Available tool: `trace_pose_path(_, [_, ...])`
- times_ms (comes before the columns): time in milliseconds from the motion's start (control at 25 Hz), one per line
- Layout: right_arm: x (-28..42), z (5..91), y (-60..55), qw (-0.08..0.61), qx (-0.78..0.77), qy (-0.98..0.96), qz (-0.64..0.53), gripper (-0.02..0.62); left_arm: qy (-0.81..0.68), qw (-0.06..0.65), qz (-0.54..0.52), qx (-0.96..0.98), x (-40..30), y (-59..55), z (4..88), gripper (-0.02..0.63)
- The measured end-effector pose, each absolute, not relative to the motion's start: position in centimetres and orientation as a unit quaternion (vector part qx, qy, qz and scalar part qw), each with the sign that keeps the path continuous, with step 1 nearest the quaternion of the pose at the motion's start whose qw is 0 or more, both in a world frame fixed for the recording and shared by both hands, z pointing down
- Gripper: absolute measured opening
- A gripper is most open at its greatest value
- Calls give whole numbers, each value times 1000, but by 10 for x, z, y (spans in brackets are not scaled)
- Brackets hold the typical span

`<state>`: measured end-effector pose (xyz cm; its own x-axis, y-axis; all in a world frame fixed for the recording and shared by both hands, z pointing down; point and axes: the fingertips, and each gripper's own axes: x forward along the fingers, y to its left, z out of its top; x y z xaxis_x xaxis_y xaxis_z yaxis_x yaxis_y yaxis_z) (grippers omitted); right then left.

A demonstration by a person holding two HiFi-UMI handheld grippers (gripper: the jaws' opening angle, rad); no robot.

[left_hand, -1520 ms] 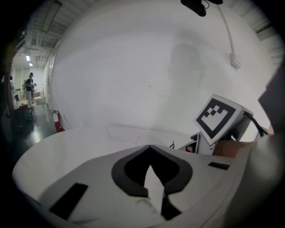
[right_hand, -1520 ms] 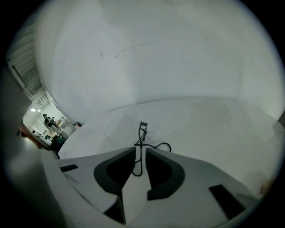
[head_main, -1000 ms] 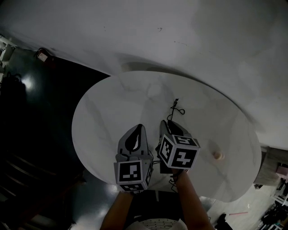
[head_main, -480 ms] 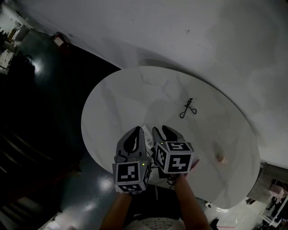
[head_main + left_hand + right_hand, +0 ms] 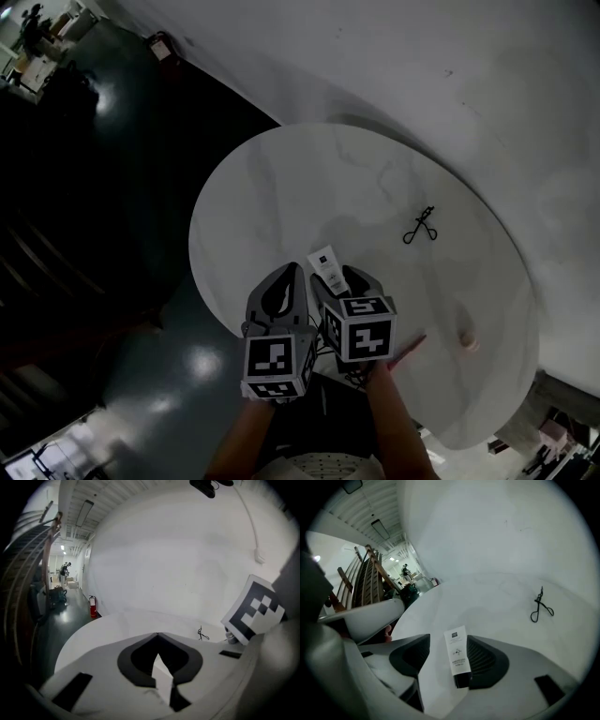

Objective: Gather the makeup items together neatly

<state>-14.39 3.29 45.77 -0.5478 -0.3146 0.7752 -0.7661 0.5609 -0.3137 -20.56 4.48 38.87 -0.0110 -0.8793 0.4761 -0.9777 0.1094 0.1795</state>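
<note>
Two grippers and two clearly identifiable makeup items are on record.

Head view: the round white marble-patterned table [image 5: 281, 187] carries a white soft-plastic squeeze tube with a dark cap [image 5: 325, 262] close to its near edge. A black wire-framed eyelash curler [image 5: 419, 226] lies well apart, at 2 o'clock from the tube. A small pale pink rounded item [image 5: 466, 342] sits at 4 o'clock, and a thin pink stick [image 5: 412, 345] lies near it. Neither can be identified further. The left gripper [image 5: 291, 275] lies just beside the tube at 8 o'clock. The right gripper [image 5: 340, 281] straddles the tube.

Left gripper view: the left gripper [image 5: 158, 637] has its jaws pressed together with nothing between them. The curler [image 5: 202, 633] shows at 1 o'clock from the tips.

Right gripper view: the right gripper [image 5: 449, 641] has just been opening its jaws, and they now stand wide apart. The tube [image 5: 457, 660] lies flat on the table between them, cap toward the camera. Neither pad appears to press on it. The curler [image 5: 541, 607] is at 2 o'clock.

Handling assessment: the tube is judged light, smooth-skinned and yielding. A squeeze at mid-body would dent it or let it slip, so the firmer shoulder next to the cap is the better hold. The curler looks light, stiff and very thin against the surface. The finger loops or the hinge offer the most purchase.
</note>
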Motion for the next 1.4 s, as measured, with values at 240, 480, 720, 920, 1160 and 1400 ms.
trace_pose_path(240, [-143,473,43,380,313,-816,303,282,-716,253,100,643,-214,61,397,38])
trace_pose_path(480, [-141,484,46,423,301,-814,259,284,-722,265,93,632,-216,68,407,38])
trace_pose_path(720, [-139,496,48,440,295,-808,258,284,-719,275,96,631,-212,69,415,38])
trace_pose_path(920, [-138,503,50,443,294,-805,263,279,-716,282,102,631,-208,68,421,38])
trace_pose_path(1160, [-134,504,48,462,295,-805,230,241,-715,288,99,629,-204,65,423,38])
trace_pose_path(1400, [-133,507,45,466,292,-810,205,209,-710,292,109,631,-198,65,429,38])
